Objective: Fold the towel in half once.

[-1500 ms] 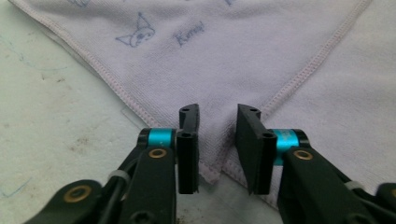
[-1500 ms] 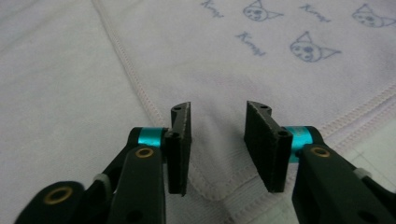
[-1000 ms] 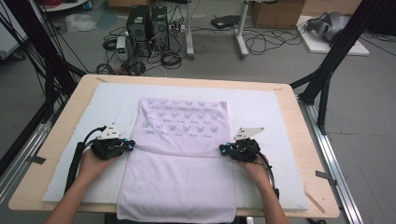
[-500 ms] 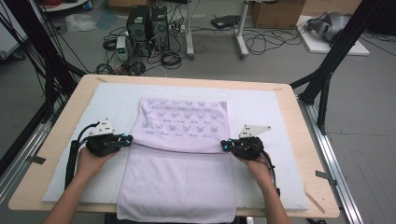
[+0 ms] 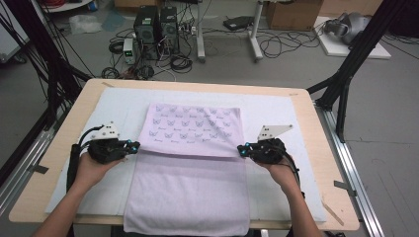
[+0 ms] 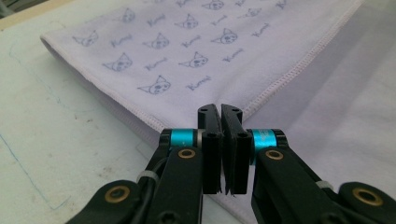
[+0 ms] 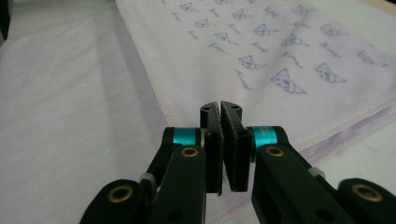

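- Nearest, at 6 o'clock in the high view: two forearms enter from the bottom edge. The plain lower half of the lilac towel [image 5: 188, 192] hangs slightly over the table's near edge.
- Left gripper [image 5: 132, 146], at 9 o'clock of the towel: in the left gripper view the jaws are pressed together with the hemmed corner of the folded flap at their tips. The pads hide the hem, so I cannot tell if cloth is actually pinched.
- Right gripper [image 5: 242, 149], at 3 o'clock of the towel: jaws likewise together at the opposite flap corner in the right gripper view; whether they trap fabric I also cannot tell.
- Middle: the printed flap lies folded toward the person, its stitched edge running straight between the two grippers, flat on the plain layer.
- Beyond, toward 12 o'clock: the fold line, then the white mat [image 5: 123, 106] and the wooden table [image 5: 316, 138] rim.
- Risk (judgement): if either hold is shallow, that corner may slip out during a pull and the edge will lie skewed.
- Risk: uneven pulling by the two hands would likely wrinkle the flap or drag the lower layer off the near edge.
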Demonstrator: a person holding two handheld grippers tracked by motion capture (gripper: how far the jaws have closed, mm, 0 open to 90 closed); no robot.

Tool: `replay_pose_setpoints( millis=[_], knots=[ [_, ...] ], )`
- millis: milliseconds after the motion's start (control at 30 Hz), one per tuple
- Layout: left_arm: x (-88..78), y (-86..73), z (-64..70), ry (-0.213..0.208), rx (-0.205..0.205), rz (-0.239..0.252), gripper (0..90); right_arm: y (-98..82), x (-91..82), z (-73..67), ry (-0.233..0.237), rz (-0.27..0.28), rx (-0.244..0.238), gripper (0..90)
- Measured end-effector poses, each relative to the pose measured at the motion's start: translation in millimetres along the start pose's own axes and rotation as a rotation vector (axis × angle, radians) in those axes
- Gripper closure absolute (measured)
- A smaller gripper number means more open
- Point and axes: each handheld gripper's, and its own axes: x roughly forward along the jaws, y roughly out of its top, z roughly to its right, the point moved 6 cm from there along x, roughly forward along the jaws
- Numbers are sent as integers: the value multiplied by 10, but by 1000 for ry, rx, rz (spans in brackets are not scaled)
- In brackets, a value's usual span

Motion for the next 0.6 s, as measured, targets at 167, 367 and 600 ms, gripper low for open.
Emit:
replay_pose_setpoints(
  millis=[167,367,600],
  knots=[
    [-200,-98,307,-18,55,0,867,-15,-182,-238,4,-7,-45,877],
    [-440,-368,695,-73,119,-17,799,-255,-339,-644,81,12,-52,836],
    [-151,-537,597,-98,107,-101,665,-414,-73,-597,68,-28,-34,709]
  ],
)
